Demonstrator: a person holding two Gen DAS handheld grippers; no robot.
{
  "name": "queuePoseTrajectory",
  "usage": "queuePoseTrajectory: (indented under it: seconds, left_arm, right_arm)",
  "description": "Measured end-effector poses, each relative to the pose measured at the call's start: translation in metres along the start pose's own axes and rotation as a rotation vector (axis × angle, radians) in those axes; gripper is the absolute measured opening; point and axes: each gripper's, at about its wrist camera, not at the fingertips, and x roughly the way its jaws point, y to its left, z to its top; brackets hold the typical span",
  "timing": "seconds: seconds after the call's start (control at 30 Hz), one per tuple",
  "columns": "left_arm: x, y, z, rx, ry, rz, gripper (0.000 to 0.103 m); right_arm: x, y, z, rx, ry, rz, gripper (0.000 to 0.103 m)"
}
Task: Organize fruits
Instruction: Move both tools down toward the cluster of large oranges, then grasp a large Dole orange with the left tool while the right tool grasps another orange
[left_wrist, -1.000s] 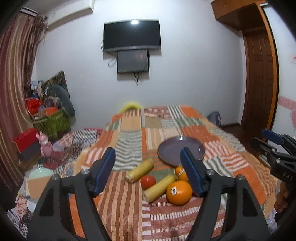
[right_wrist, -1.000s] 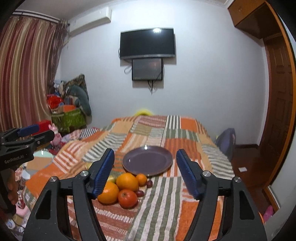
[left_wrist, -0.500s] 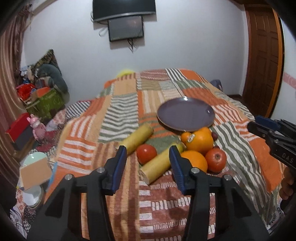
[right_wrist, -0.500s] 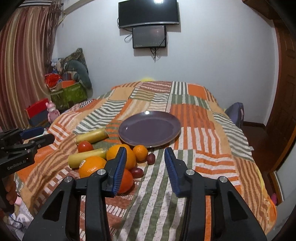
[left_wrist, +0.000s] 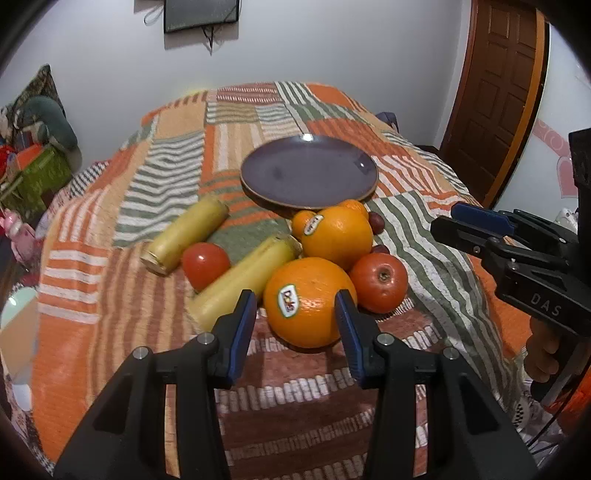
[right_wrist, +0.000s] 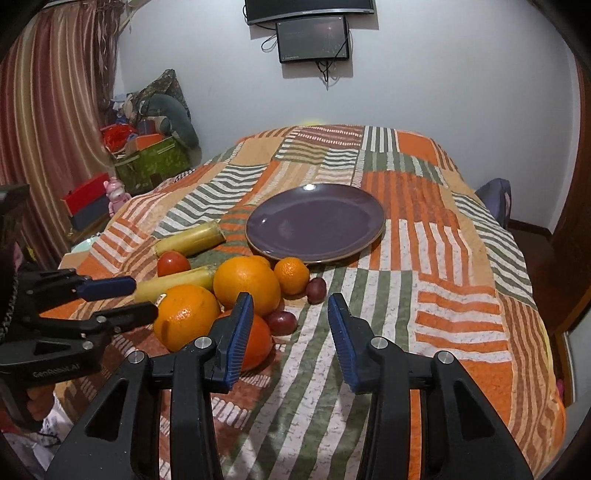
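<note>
Left wrist view: the left gripper hangs with its blue pads parted on either side of a large round orange with a Dole sticker, not pressing it. The orange lies on the striped patchwork blanket in a pile beside a red tomato, nearer than the empty round purple plate.

Right wrist view: the right gripper stands apart with nothing between its pads, over the blanket just right of the pile, near a small dark red grape.
</note>
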Motion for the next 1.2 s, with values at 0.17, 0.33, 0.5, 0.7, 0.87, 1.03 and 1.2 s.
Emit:
queuePoseTrajectory:
  seconds: [0.17,0.33,0.5,0.7,0.87,1.03,1.2]
  left_arm:
    - [0.015,-0.007,-0.001,-0.004,0.056,-0.035,0.045]
    - [0.017,-0.015,-0.001,0.008,0.044,0.001,0.052]
    - [0.023,-0.010,0.004,-0.004,0.066,0.023,0.055]
    - [0.031,0.000,0.010,-0.057,0.115,-0.017,0.059]
    - [0.032,-0.005,0.010,-0.057,0.116,0.006,0.060]
    - [0.046,0.002,0.021,-0.063,0.153,-0.014,0.067]
    - [0.059,0.015,0.030,-0.095,0.221,-0.084,0.069]
  right_arm:
    - [0.003,-0.005,0.000,0.013,0.028,0.026,0.042]
    - [0.004,-0.005,-0.001,0.008,0.030,0.028,0.048]
    - [0.004,-0.003,-0.003,0.006,0.030,0.034,0.053]
    - [0.002,-0.004,-0.003,0.017,0.026,0.032,0.059]
    - [0.003,-0.003,-0.003,0.012,0.029,0.029,0.060]
    - [0.003,-0.001,-0.003,0.006,0.032,0.033,0.060]
    - [0.004,-0.001,-0.002,0.004,0.033,0.029,0.062]
